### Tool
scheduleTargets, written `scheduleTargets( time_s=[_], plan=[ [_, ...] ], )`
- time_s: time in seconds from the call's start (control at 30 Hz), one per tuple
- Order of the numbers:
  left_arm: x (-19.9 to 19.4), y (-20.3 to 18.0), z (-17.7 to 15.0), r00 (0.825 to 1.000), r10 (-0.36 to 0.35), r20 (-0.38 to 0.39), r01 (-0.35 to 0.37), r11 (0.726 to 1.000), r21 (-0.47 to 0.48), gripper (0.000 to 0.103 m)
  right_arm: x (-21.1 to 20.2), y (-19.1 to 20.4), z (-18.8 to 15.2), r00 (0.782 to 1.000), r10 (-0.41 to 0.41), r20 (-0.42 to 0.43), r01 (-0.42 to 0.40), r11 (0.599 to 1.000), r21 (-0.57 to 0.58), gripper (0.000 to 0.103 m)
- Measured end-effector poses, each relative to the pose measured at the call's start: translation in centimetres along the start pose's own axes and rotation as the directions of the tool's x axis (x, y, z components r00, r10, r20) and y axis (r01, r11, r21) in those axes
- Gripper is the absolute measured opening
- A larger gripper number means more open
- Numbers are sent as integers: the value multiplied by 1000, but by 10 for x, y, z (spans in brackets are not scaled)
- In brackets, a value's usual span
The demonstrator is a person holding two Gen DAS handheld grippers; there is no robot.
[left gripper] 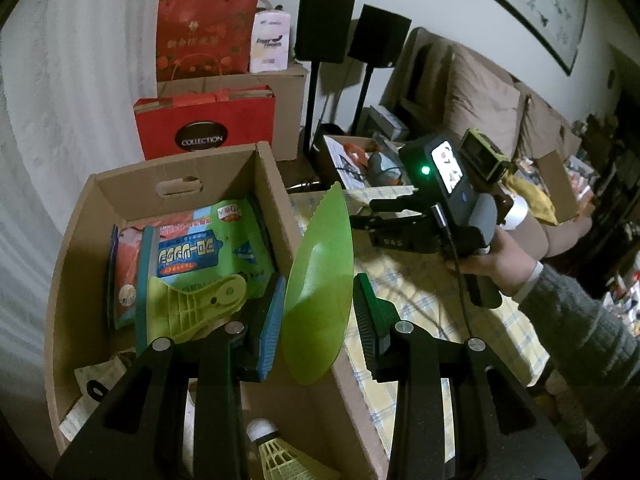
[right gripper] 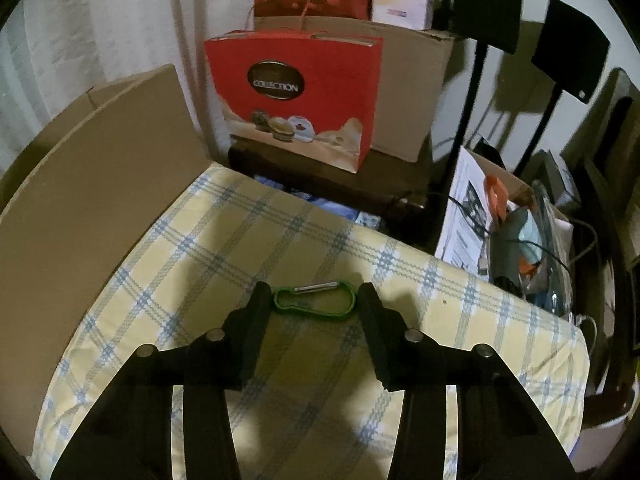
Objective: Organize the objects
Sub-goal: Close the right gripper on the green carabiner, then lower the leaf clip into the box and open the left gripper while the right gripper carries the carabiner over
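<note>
One green carabiner (right gripper: 314, 300) lies between your right gripper (right gripper: 314, 300)'s spread fingers at 12 o'clock; your left gripper (left gripper: 318, 300), also spread, frames one green scoop (left gripper: 320, 296) over one cardboard box (left gripper: 80, 240).

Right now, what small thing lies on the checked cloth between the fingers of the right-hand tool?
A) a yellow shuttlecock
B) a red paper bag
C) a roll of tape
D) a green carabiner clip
D: in the right wrist view a green carabiner with a silver gate lies flat on the yellow and blue checked cloth, just between the tips of the open right gripper, whose fingers do not yet close on it.
</note>
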State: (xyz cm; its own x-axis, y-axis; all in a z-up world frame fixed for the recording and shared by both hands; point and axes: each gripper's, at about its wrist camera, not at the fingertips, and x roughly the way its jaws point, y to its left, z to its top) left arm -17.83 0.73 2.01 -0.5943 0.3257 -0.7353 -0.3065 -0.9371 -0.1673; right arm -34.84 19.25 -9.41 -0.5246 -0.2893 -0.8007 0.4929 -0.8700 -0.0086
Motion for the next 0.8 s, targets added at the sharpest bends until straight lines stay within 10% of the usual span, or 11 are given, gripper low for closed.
scheduleTargets(
  time_s=[0.8],
  plan=[
    [-24, -2, -22, 974, 196, 111, -193, 981, -37, 32, -151, 69, -34, 975, -102, 197, 64, 980, 190, 45]
  ],
)
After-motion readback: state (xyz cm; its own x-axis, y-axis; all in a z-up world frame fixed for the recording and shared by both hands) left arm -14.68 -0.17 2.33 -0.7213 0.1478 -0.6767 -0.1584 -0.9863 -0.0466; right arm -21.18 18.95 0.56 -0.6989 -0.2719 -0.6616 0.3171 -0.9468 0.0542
